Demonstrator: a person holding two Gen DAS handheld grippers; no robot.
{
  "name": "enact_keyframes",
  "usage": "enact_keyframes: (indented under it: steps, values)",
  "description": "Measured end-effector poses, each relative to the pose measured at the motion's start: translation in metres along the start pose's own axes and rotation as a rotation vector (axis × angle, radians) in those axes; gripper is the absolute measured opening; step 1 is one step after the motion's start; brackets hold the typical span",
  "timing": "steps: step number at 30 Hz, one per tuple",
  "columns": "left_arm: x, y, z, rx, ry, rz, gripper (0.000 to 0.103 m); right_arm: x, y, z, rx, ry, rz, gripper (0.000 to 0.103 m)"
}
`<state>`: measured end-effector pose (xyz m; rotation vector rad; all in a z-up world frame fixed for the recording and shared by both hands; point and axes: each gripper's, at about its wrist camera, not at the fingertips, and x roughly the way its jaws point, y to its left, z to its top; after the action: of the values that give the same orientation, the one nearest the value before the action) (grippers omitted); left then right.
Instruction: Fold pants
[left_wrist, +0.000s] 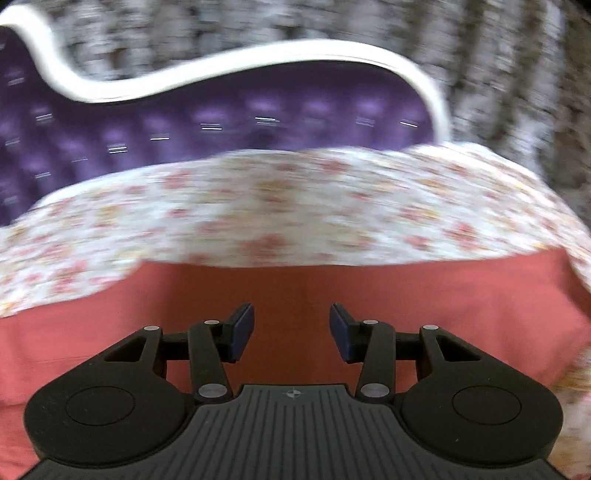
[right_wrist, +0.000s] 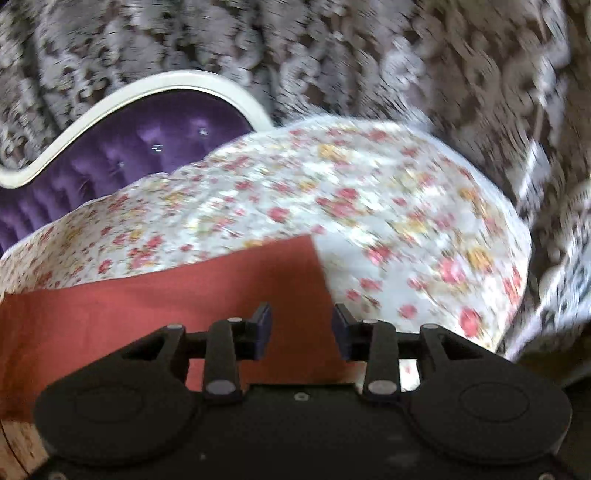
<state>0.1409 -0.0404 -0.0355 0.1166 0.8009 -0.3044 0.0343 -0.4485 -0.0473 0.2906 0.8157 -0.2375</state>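
Note:
The pants (left_wrist: 295, 280) are a flat salmon-pink cloth spread on a floral bedsheet (left_wrist: 277, 206). In the left wrist view they fill the lower half of the picture. My left gripper (left_wrist: 291, 326) hangs over them, open, with only the cloth below showing through the gap between its blue pads. In the right wrist view the pants (right_wrist: 177, 291) end in a straight edge and a corner at the upper right. My right gripper (right_wrist: 301, 326) is open above that edge, nothing between its pads. Both views are blurred.
The bed's floral sheet (right_wrist: 388, 221) drops off at its right side. Behind it stands a purple tufted headboard (left_wrist: 221, 122) with a white curved frame (right_wrist: 110, 99). A grey lace curtain (right_wrist: 369, 55) hangs behind the bed.

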Motion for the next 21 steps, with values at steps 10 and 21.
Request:
enact_keyframes:
  steps: [10, 21]
  values:
    - [0.052, -0.084, -0.033, 0.198, 0.120, -0.093, 0.045, 0.034, -0.024, -0.010, 0.011, 0.058, 0.059, 0.049]
    - [0.053, -0.081, -0.031, 0.179, 0.113, -0.106, 0.045, 0.031, -0.041, -0.013, 0.133, 0.139, 0.279, 0.047]
